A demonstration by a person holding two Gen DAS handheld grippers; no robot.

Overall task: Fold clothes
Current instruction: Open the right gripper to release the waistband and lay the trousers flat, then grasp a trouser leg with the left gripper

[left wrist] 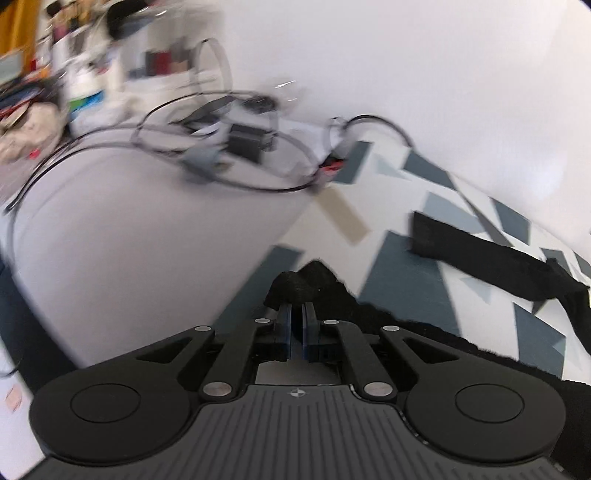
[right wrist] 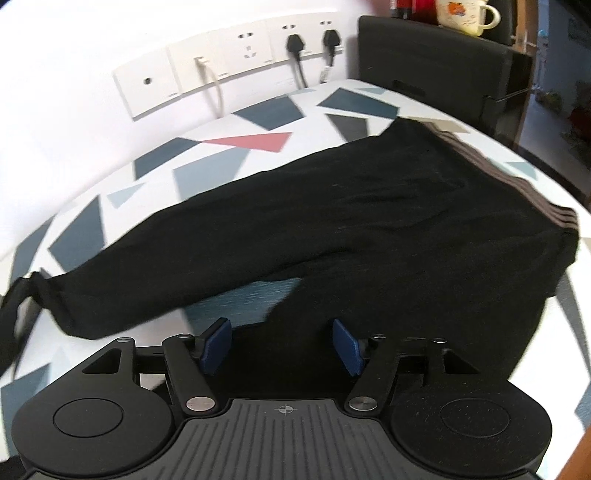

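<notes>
A pair of black trousers (right wrist: 369, 206) with brown side stripes lies spread on a cloth with a geometric pattern (right wrist: 258, 110). My left gripper (left wrist: 295, 308) is shut on a bunched end of the black fabric (left wrist: 295, 284) and holds it lifted; another black leg (left wrist: 480, 254) trails to the right. My right gripper (right wrist: 282, 332) is open just above the near trouser leg, and its blue pads (right wrist: 218, 339) hold nothing.
Black cables (left wrist: 221, 177) and small devices (left wrist: 247, 140) lie on a grey table (left wrist: 129, 240) ahead of the left gripper. Wall sockets (right wrist: 229, 62) with plugs are behind the cloth. A black box (right wrist: 432, 55) stands at the far right, with a mug (right wrist: 465, 14) behind it.
</notes>
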